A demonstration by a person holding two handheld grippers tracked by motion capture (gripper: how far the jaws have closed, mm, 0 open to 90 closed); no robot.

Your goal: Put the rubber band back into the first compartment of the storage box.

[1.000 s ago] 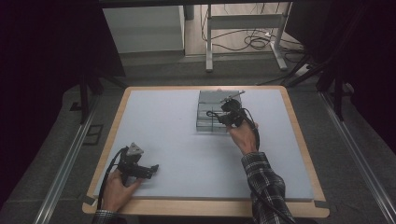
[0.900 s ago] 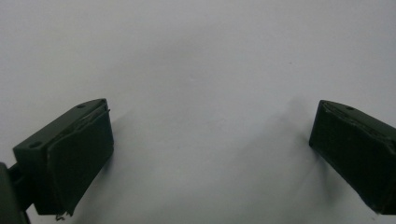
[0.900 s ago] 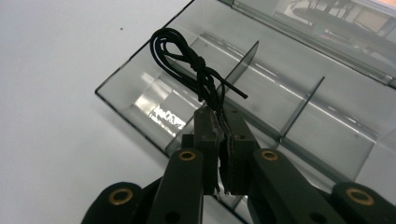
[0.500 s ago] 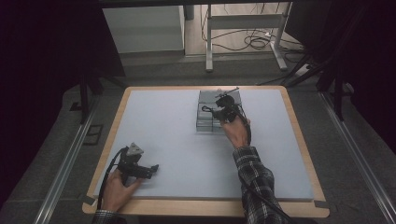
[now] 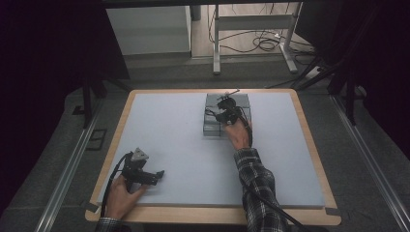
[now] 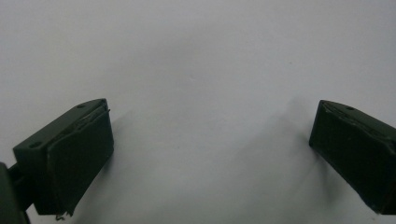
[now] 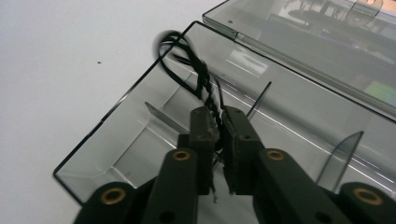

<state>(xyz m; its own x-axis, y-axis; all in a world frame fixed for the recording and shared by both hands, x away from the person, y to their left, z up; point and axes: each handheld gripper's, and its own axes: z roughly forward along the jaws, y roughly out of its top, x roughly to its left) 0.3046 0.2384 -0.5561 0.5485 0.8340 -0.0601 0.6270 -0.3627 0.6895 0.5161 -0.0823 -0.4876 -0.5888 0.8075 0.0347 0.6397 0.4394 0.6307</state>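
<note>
black cord (image 7: pixel 205 88), lower end hidden between right tool (image 7: pixel 218 122) pads

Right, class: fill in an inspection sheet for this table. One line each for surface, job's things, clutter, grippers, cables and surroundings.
Surface: pale grey table top with a wooden edge, bare where it shows.
Job's things: clear plastic box with dividers, its lid open; a black twisted cord hangs over its near-left compartment.
Clutter: nothing seen.
Grippers: right gripper over the box, jaws close together with the cord between them, having just opened a little; whether they still pinch it cannot be told. Left gripper rests near the table's front left, jaws wide open, nothing between them.
Cables: a gripper cable by the left hand; loose cables on the floor beyond.
Surroundings: white cabinet, metal stand, dark curtains.
</note>
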